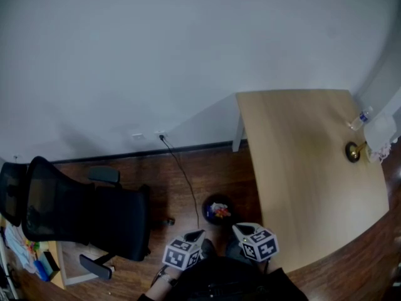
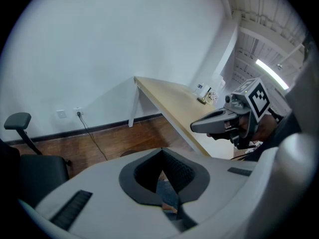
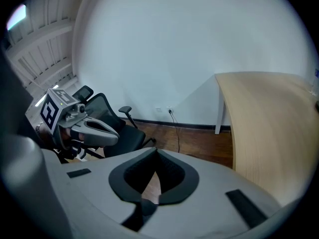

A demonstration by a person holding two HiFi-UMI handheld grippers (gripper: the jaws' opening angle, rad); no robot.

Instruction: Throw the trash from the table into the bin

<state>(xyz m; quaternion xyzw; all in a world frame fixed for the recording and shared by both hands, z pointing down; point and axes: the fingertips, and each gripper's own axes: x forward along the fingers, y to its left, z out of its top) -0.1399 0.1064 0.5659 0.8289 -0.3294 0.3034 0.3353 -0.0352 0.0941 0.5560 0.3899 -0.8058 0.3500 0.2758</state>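
Note:
A small dark bin (image 1: 218, 211) stands on the wooden floor beside the table's left edge, with colourful trash inside it. The light wooden table (image 1: 301, 162) carries a clear plastic bottle (image 1: 360, 118) at its far right. My left gripper (image 1: 195, 236) and right gripper (image 1: 243, 230) hang side by side just in front of the bin, close to my body. Both are shut with nothing between the jaws. The left gripper view shows its own closed jaws (image 2: 168, 207) and the right gripper (image 2: 219, 123) beside them. In the right gripper view its closed jaws (image 3: 144, 205) fill the lower picture.
A black office chair (image 1: 81, 218) stands to the left of the bin. A black cable (image 1: 182, 168) runs from a wall socket across the floor. On the table's right edge sit a small brass object (image 1: 354, 151) and a white crumpled cloth or bag (image 1: 382, 137).

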